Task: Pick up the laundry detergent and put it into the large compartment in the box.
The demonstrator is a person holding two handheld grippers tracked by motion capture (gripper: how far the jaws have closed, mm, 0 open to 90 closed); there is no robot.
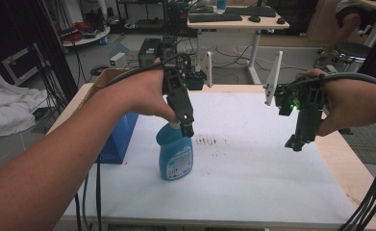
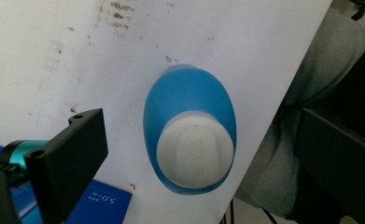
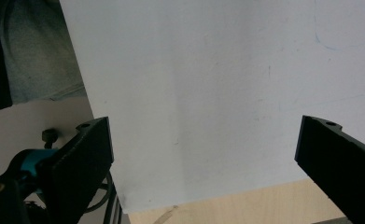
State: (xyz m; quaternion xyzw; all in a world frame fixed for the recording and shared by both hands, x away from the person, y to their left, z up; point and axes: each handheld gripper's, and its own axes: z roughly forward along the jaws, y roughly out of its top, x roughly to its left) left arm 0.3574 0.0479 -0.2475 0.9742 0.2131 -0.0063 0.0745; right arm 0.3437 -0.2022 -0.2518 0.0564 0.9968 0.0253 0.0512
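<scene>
A blue bottle [image 1: 176, 154] with a white cap [image 1: 174, 125] stands upright on the white sheet [image 1: 253, 168] near the table's middle. My left gripper [image 1: 187, 127] points straight down at the bottle's top. In the left gripper view I look down on the cap [image 2: 195, 156] and the blue body [image 2: 189, 91]; the left gripper [image 2: 199, 133] is open, its jaws wide on either side and clear of the cap. To the right, my right gripper [image 1: 295, 143] hangs above the sheet. It too is open [image 3: 203, 140], with only bare white sheet [image 3: 208, 84] between its jaws.
A blue box [image 1: 117, 137] stands just left of the bottle, its corner also in the left gripper view [image 2: 101, 205]. Dark smudges [image 1: 209, 141] mark the sheet right of the bottle. The wooden table edge [image 3: 245, 205] lies near the right gripper. Cables hang off the front.
</scene>
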